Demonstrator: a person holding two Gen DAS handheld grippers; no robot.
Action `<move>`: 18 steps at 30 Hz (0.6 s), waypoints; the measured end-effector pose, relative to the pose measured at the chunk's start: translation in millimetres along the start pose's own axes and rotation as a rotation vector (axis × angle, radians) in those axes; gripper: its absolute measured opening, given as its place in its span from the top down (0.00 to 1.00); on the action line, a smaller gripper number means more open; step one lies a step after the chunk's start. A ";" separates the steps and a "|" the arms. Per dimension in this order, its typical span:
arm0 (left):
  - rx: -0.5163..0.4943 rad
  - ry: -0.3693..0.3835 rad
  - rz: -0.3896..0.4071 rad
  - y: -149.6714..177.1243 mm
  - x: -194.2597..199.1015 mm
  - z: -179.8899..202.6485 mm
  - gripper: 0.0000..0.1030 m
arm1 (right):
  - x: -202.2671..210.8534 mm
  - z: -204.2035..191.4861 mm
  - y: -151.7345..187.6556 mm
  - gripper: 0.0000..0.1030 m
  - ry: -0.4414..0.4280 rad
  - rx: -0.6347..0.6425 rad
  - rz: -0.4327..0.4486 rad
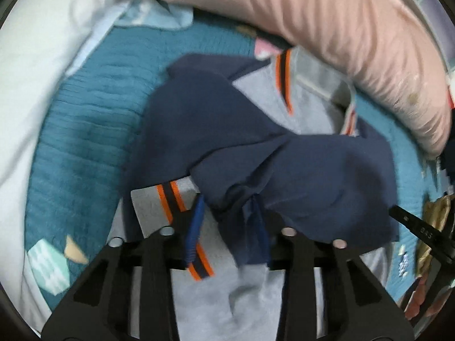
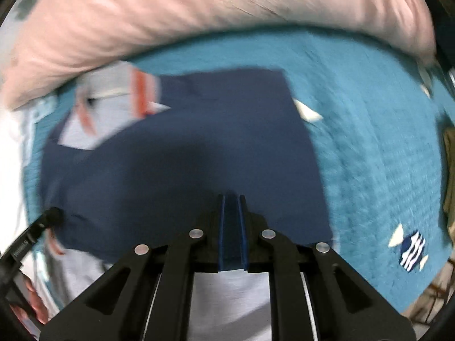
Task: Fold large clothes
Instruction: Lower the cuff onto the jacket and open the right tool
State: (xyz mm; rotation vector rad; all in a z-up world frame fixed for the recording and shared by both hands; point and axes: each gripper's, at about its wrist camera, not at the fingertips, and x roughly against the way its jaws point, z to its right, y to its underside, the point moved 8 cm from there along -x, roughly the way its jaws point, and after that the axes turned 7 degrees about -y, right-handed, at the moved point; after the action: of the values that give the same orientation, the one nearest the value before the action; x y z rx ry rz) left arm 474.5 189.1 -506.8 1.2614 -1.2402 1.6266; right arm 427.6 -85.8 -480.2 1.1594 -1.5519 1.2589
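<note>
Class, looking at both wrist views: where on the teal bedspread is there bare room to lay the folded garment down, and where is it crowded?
Bare teal bedspread lies right of the navy garment, below the pink pillow. A narrower strip runs between garment and white bedding. Crowded: where the garment's grey and orange part meets the pillow.

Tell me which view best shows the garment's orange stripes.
The left wrist view: the orange stripes on the navy and grey garment are fairly sharp there, near the left gripper and again further away. The right wrist view shows the stripes only far off and smeared by blur.
</note>
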 end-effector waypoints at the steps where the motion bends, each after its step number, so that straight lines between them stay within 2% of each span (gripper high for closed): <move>1: 0.002 -0.020 -0.011 -0.7 -8.8 -2.0 0.76 | -8.5 12.5 4.9 0.95 -0.002 -0.019 -0.022; 3: 0.004 -0.006 -0.004 -3.4 -17.0 -3.1 0.76 | -15.5 22.1 8.5 0.96 -0.063 -0.043 -0.012; 5: 0.010 0.000 -0.011 -4.4 -21.5 -4.6 0.76 | -19.4 25.5 10.3 0.97 -0.082 -0.051 -0.012; 8: 0.023 0.005 -0.017 -6.6 -26.7 -6.6 0.76 | -24.1 25.7 8.4 0.97 -0.068 -0.049 -0.005; 11: -0.011 -0.014 -0.018 -5.8 -26.5 -5.2 0.75 | -26.1 23.1 6.1 0.96 -0.065 -0.049 -0.010; 13: -0.030 -0.028 -0.021 -5.8 -22.7 -2.2 0.75 | -24.1 19.0 3.7 0.92 -0.079 -0.044 -0.032; 14: -0.031 -0.027 -0.027 -5.7 -19.1 -1.5 0.72 | -23.8 17.2 1.6 0.91 -0.081 -0.044 -0.041; 15: -0.029 -0.017 -0.031 -5.4 -16.6 -0.2 0.64 | -20.7 16.7 0.8 0.87 -0.090 -0.037 -0.049; 17: -0.002 -0.003 -0.021 -8.6 -6.3 1.1 0.52 | -10.7 11.0 -5.2 0.58 -0.149 -0.007 -0.025; 18: 0.001 0.001 -0.008 -11.5 -0.9 0.8 0.48 | -2.0 13.1 -7.7 0.51 -0.144 0.006 0.001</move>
State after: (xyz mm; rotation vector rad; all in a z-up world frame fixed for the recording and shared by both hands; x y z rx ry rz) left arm 485.6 191.5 -504.6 1.2640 -1.2327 1.6222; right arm 435.1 -99.1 -482.5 1.2769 -1.6544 1.2033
